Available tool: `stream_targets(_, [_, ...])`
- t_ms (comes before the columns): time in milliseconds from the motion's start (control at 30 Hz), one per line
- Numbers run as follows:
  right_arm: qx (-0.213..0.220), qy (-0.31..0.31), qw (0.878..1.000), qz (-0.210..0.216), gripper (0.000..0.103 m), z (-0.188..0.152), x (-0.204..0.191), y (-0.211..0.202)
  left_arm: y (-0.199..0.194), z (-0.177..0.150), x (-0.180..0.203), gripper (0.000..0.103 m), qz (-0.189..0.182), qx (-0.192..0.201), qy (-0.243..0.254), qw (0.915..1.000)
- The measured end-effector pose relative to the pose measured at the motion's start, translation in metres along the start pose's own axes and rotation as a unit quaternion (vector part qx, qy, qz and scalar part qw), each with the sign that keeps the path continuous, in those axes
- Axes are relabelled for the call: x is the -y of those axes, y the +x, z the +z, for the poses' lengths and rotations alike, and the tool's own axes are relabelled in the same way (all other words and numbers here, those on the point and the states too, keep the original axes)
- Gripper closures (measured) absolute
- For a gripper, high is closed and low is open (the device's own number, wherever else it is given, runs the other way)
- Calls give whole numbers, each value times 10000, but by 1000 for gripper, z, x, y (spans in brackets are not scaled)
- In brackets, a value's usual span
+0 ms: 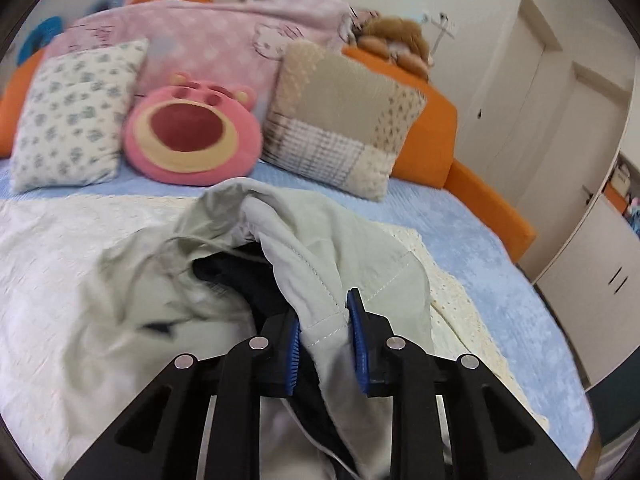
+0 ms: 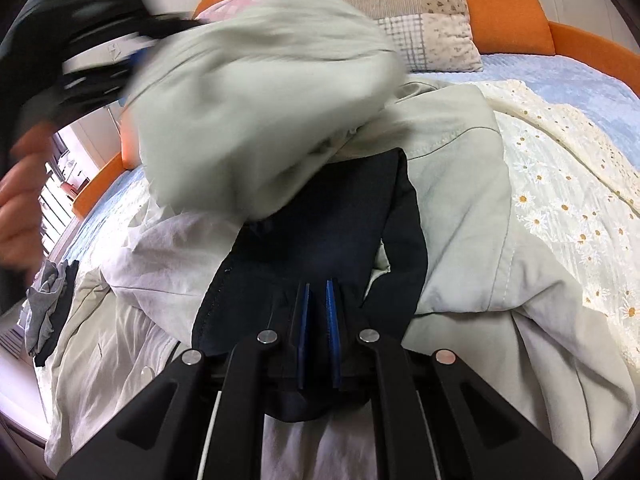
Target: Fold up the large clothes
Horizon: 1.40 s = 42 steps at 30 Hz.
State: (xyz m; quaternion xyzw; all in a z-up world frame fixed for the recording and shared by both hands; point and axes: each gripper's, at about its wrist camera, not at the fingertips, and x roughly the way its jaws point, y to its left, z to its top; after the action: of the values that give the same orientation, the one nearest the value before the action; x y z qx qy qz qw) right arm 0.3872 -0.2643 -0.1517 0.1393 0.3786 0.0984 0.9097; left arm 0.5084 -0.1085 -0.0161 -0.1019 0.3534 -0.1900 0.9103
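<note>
A large pale green jacket (image 1: 320, 232) with a dark navy lining (image 1: 248, 276) lies crumpled on the bed. My left gripper (image 1: 324, 308) is shut on a stitched edge of the jacket, which fills the gap between its blue pads and hangs lifted. In the right wrist view the jacket (image 2: 460, 184) spreads across the bed, and a raised, blurred fold of it hangs from the left gripper (image 2: 136, 56) at the upper left. My right gripper (image 2: 318, 286) is shut, its pads almost together, pinching the navy lining (image 2: 340, 220) low near the bed.
Cream daisy coverlet (image 1: 60, 240) over a blue sheet (image 1: 480, 232) on an orange bed frame (image 1: 492, 204). Two pillows, a pink bear cushion (image 1: 192, 136) and a pink blanket stand at the head. White cupboard doors (image 1: 600, 264) stand right. Grey and dark clothes (image 2: 44, 312) lie by a person's hand (image 2: 20, 208).
</note>
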Motion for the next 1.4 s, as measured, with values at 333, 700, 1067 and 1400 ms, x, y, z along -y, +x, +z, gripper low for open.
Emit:
stream_targets(333, [460,-28,9988,-164,93,32,-10,-68,-24,-147,-95,79,155,-642,-1822,9810])
stream_targets(700, [562,-549,9946,674,92,115,-99,-58,-61,-149,-94,38,388,-662,-1360,9877])
stream_targets(1067, [-820,-934,9921,-147,94,23,-105,70,-64,-26,-77,11,568,-174,-180,9981])
stream_targets(1400, [16,-517,9986,-52,92,89,-72,5,6,-21,-95,17,1149,-611,-110,9914])
